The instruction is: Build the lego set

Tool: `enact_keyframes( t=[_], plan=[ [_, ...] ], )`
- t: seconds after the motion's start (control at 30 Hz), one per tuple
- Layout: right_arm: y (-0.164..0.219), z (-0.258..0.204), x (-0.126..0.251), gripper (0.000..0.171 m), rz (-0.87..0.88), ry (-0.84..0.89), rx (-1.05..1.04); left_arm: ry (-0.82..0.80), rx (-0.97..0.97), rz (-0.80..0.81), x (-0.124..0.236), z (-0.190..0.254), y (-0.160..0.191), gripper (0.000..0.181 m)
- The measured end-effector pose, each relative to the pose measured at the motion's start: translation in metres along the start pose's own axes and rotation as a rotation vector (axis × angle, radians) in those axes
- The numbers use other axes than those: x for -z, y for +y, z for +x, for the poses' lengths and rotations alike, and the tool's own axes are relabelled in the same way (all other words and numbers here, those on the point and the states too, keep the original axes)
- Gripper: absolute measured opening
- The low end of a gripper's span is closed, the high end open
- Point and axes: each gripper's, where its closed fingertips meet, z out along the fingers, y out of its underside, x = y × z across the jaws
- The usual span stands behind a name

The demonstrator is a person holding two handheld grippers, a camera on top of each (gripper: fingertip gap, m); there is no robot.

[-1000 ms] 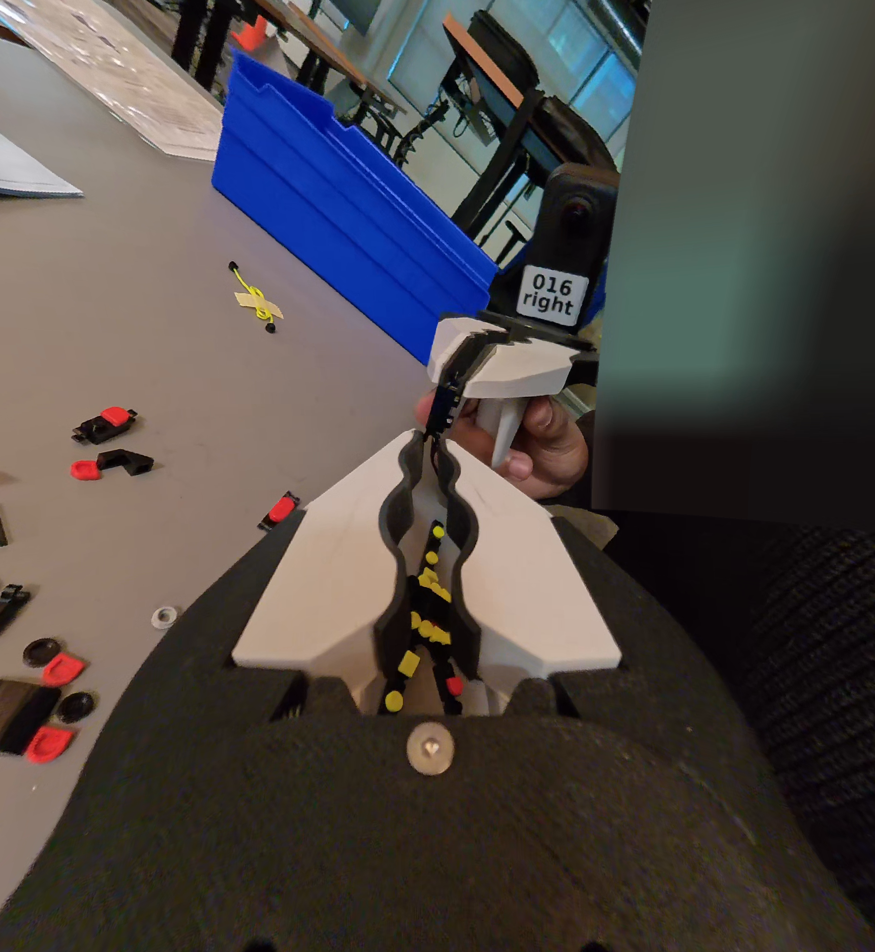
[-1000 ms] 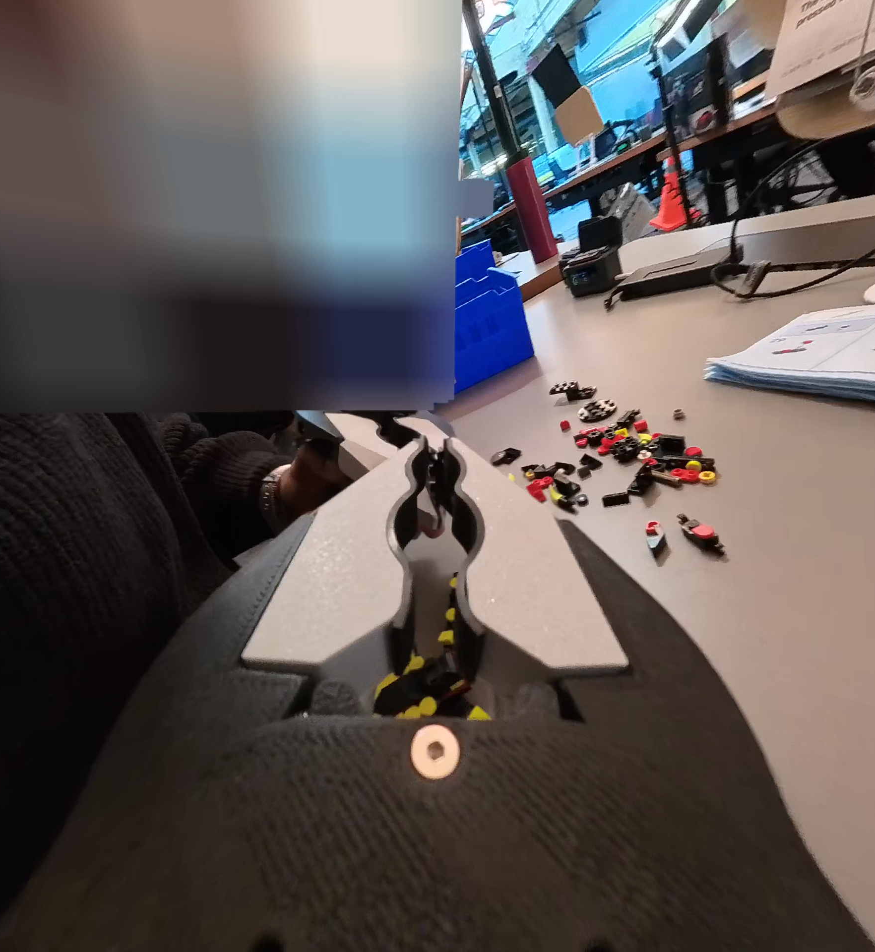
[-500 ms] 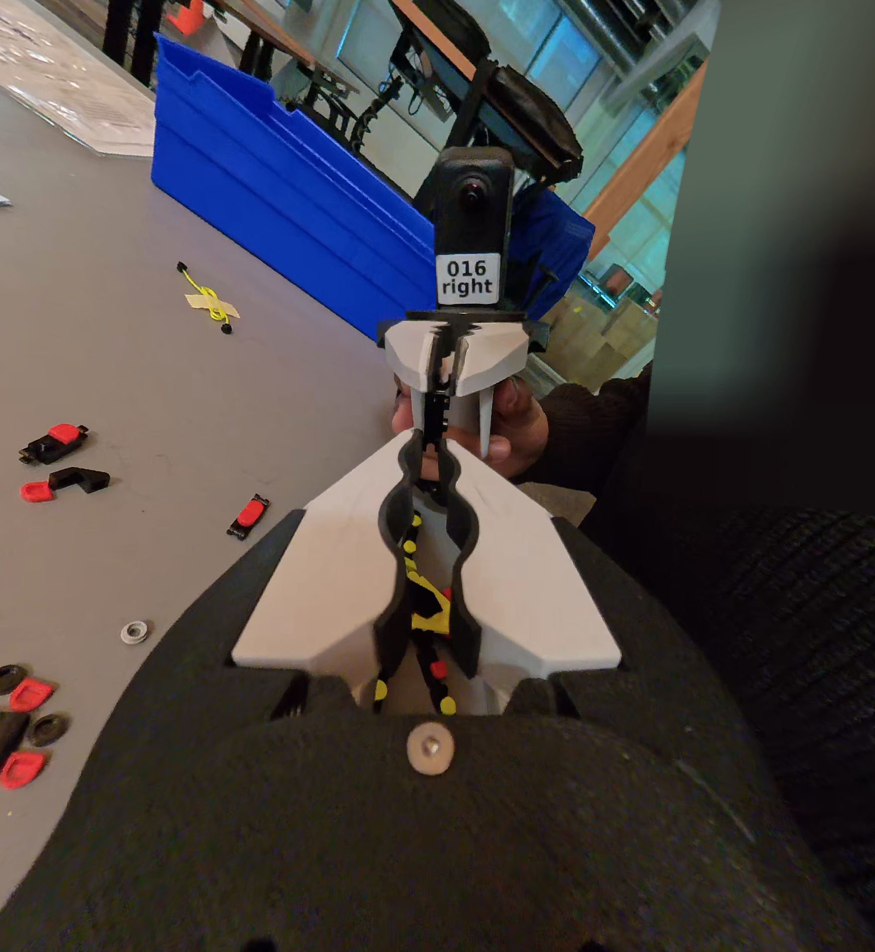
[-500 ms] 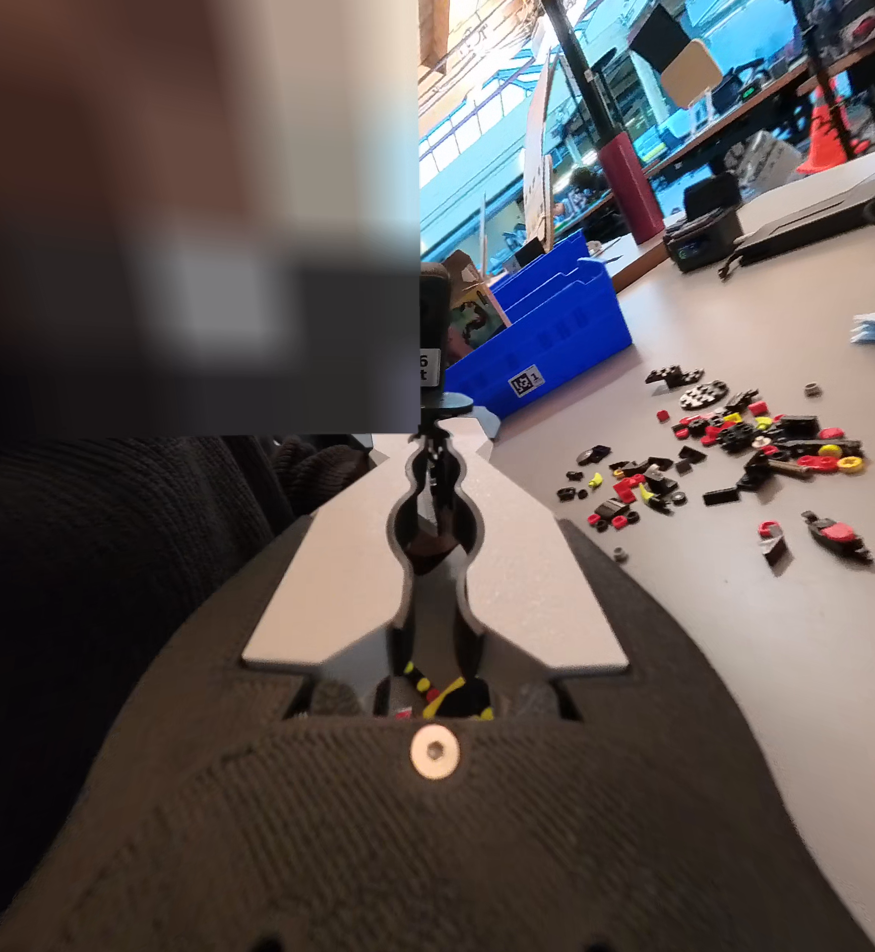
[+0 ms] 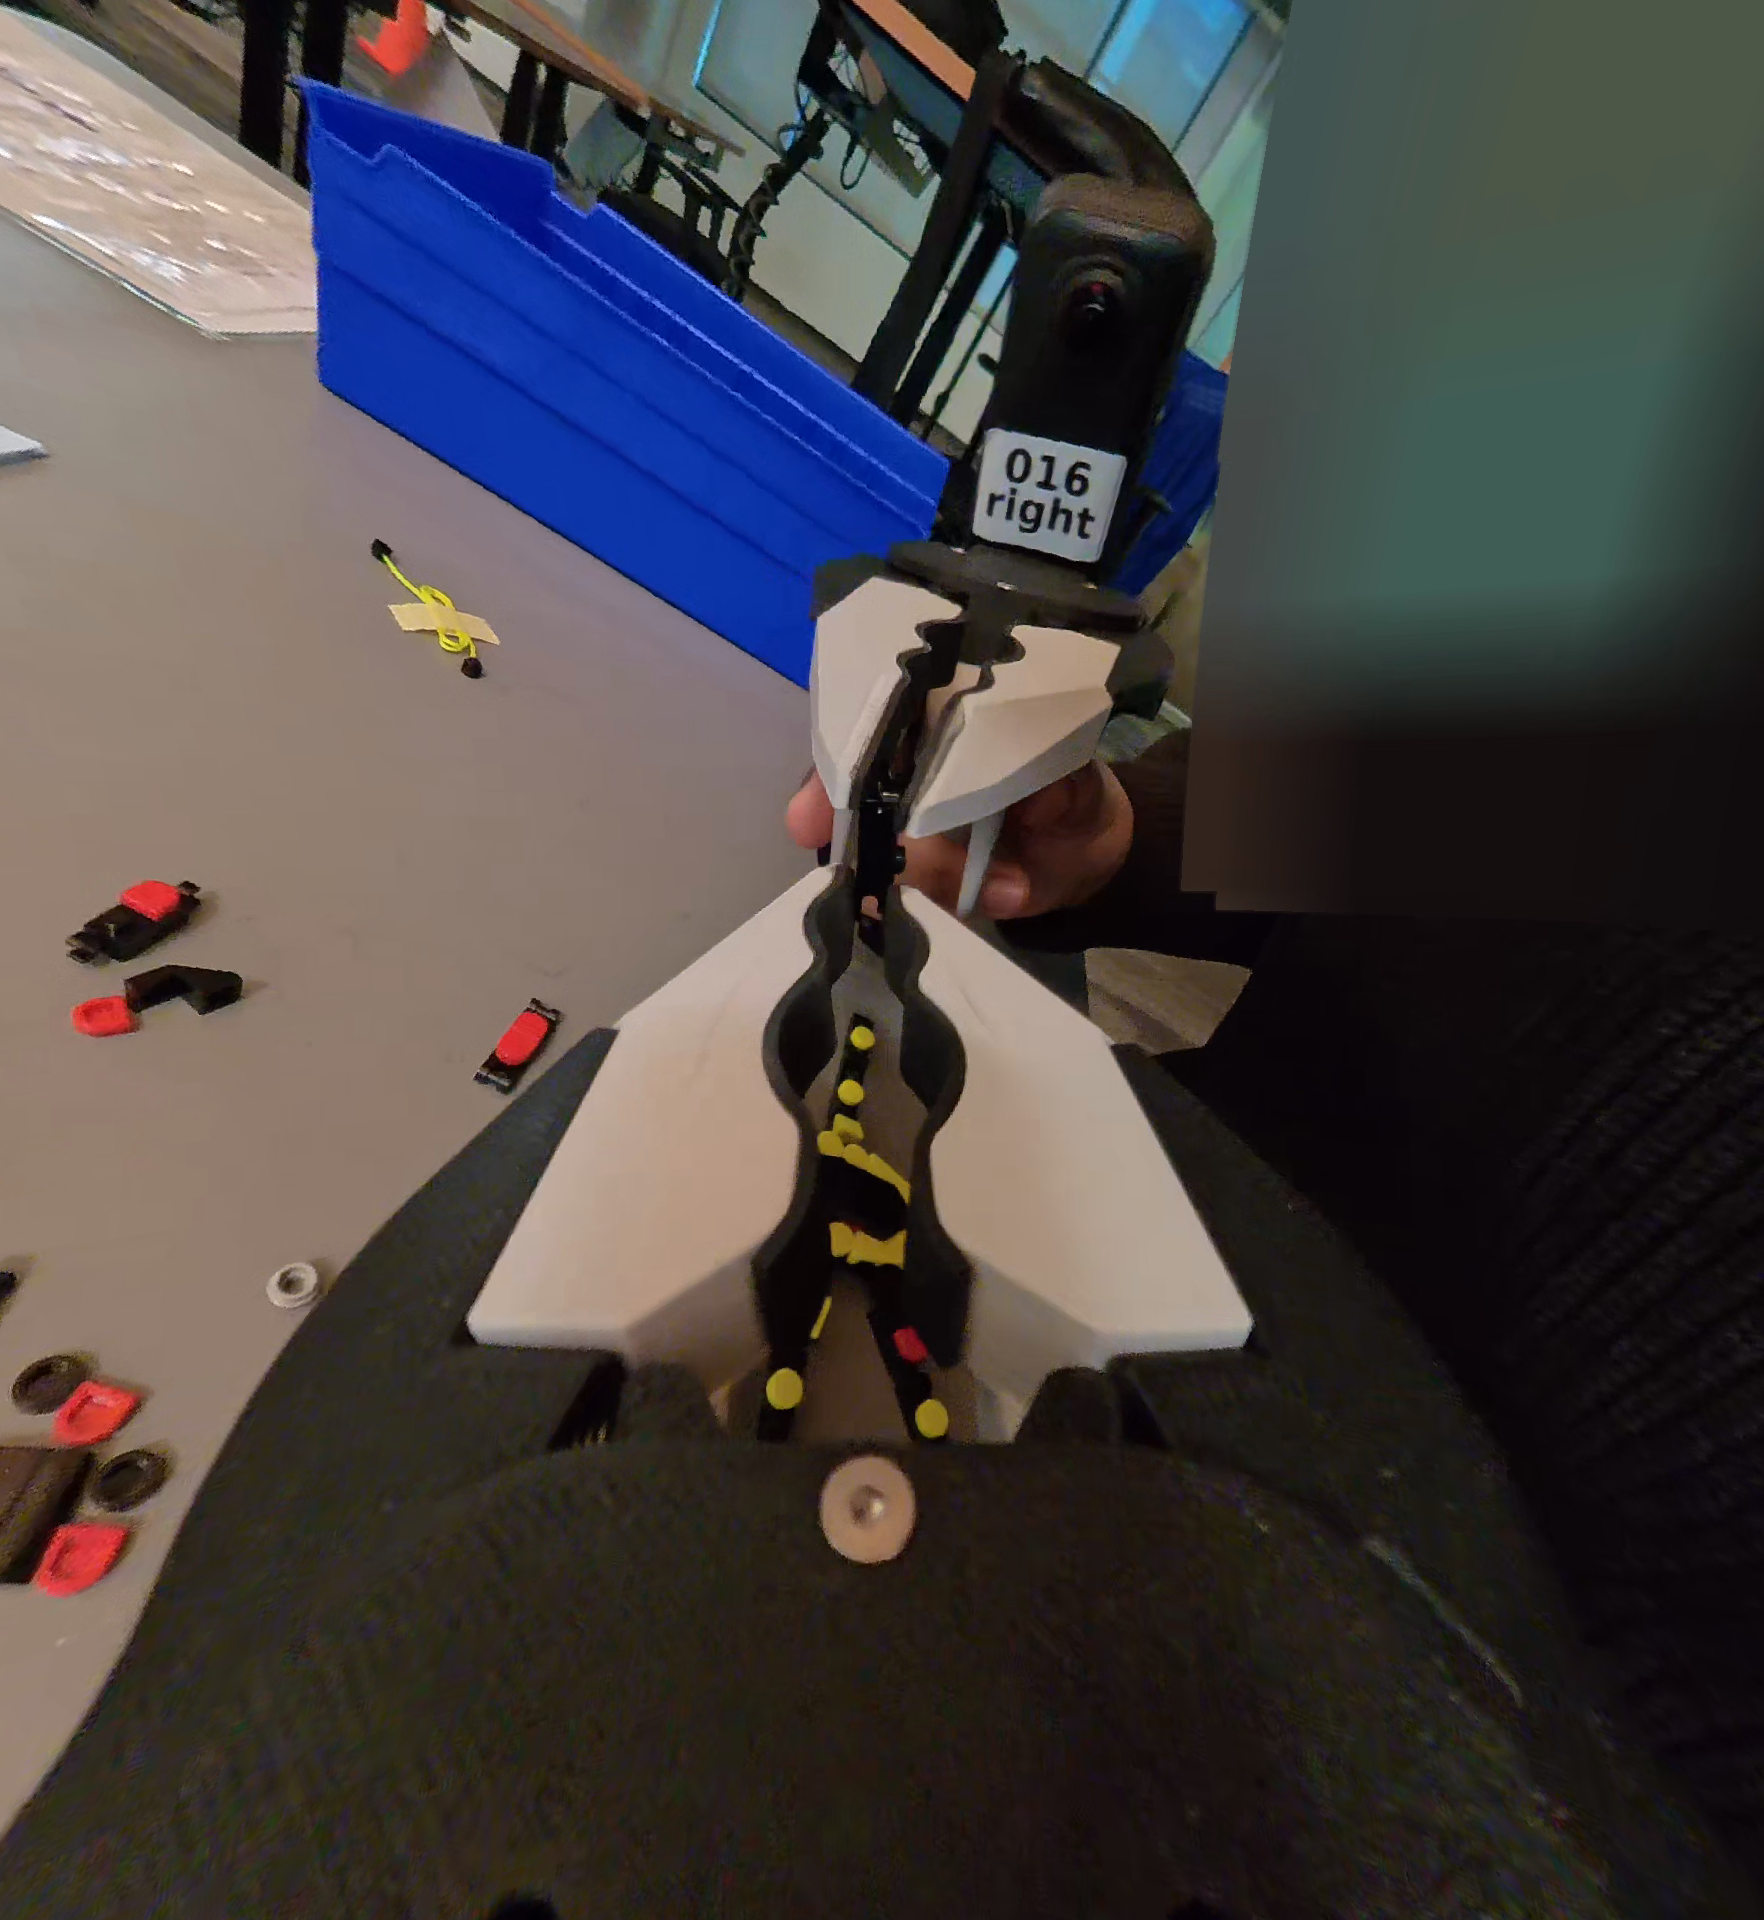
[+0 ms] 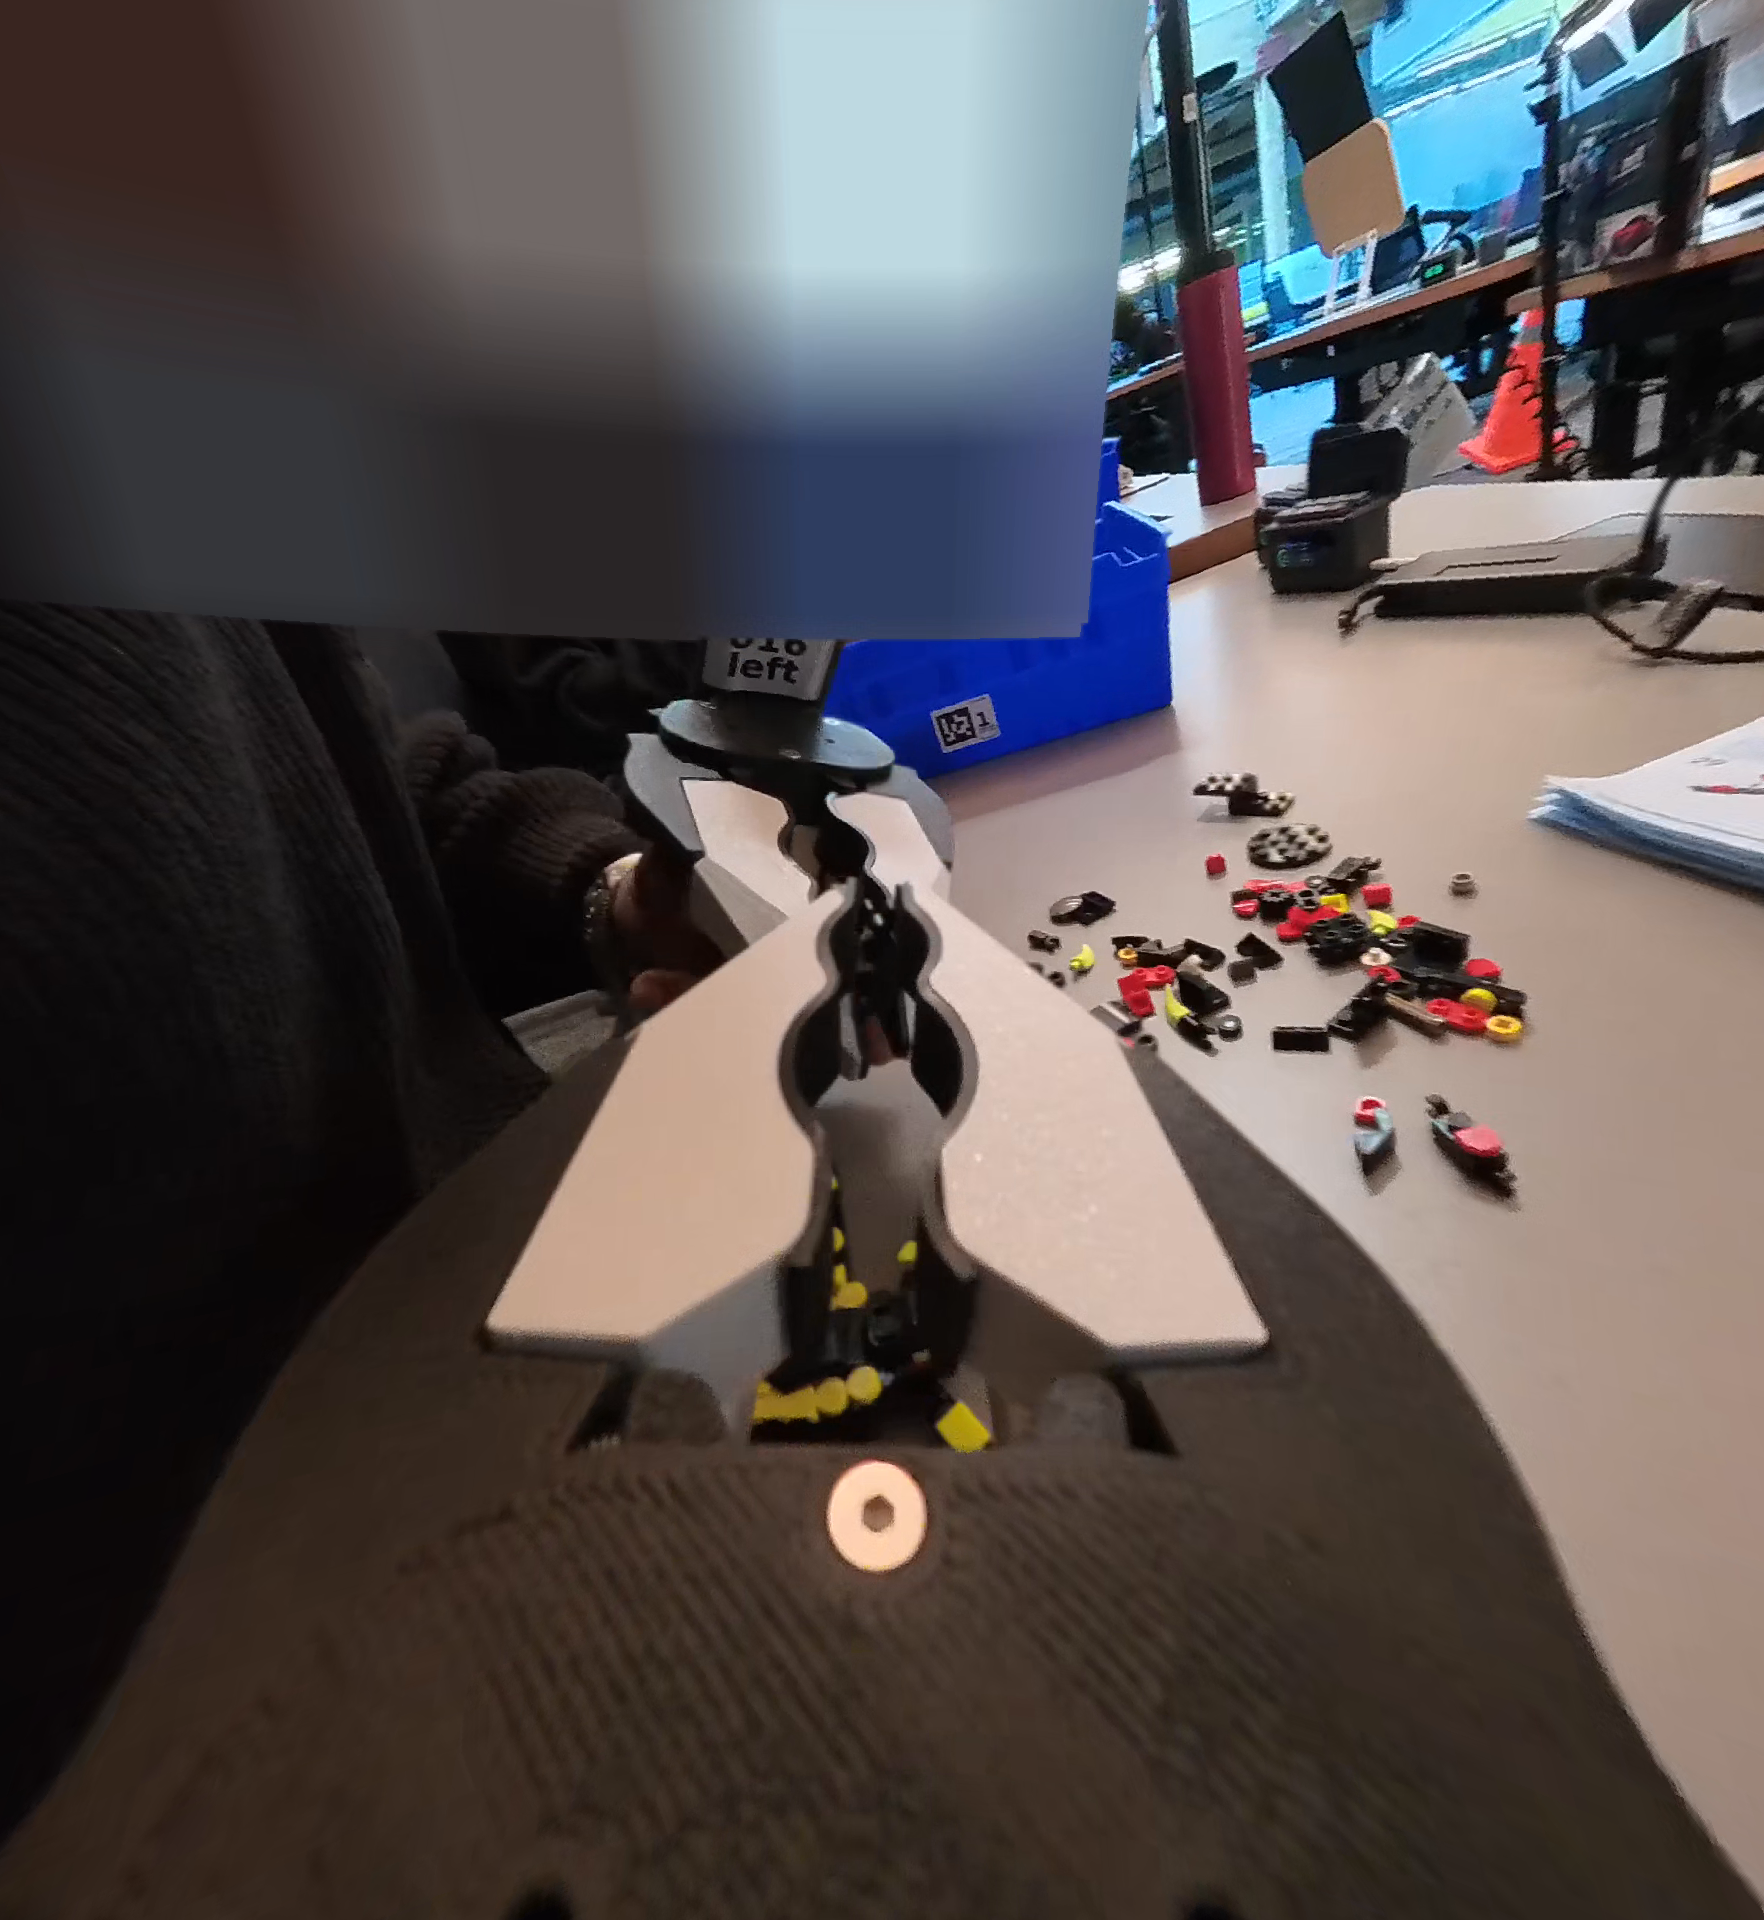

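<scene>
The lego build [image 5: 862, 1195], a thin black assembly with yellow and red studs, sits clamped between the fingers of the left hand-held gripper [image 5: 862, 914], raised off the counter [image 5: 358, 810]; the jaws are nearly closed on it and it runs lengthwise down the slot between them. The right hand-held gripper [image 5: 878, 800] faces the left one tip to tip, its jaws nearly closed on a small black piece [image 5: 878, 842] whose lower end meets the front end of the build right at the left gripper's tips. A hand [image 5: 1044, 842] grips the right gripper's handle from behind. From the right wrist view, the same black piece [image 6: 873, 977] shows pinched in the right gripper [image 6: 870, 914], with the left gripper [image 6: 821, 862] just beyond, touching or nearly so. Loose lego pieces [image 6: 1345, 956], black, red and yellow, lie scattered on the counter [image 6: 1636, 1195] to the right, well apart from both grippers. A blue bin [image 5: 587, 384] stands farther back on the counter, and a paper booklet [image 6: 1719, 800] lies beyond the loose pieces. A yellow cord taped down [image 5: 436, 613] lies near the bin.
</scene>
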Motion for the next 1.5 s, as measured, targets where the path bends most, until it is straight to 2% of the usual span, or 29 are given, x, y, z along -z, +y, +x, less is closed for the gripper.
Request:
enact_keyframes(
  t=[0.33, 1.03, 1.2, 1.27, 1.37, 1.5],
  plan=[
    [-0.001, -0.001, 0.000, 0.003, -0.005, 0.001, -0.001, 0.036, 0.138, 0.025, -0.002, -0.001, -0.002, 0.001],
    [-0.003, -0.013, 0.006, 0.003, -0.019, -0.089, 0.018, 0.092, 0.223, 0.035, -0.004, 0.004, -0.003, 0.001],
    [-0.013, -0.009, 0.011, 0.003, 0.065, -0.125, -0.096, 0.115, 0.128, 0.069, -0.001, 0.013, -0.009, 0.003],
    [-0.016, -0.010, 0.015, 0.003, 0.096, -0.161, -0.144, 0.151, 0.136, 0.086, 0.001, 0.018, -0.011, 0.011],
    [-0.022, -0.013, 0.019, 0.003, 0.152, -0.245, -0.267, 0.263, 0.258, 0.104, 0.004, 0.024, -0.014, 0.025],
    [-0.024, -0.016, 0.020, 0.003, 0.177, -0.319, -0.368, 0.384, 0.433, 0.148, 0.007, 0.027, -0.021, 0.027]
  ],
)
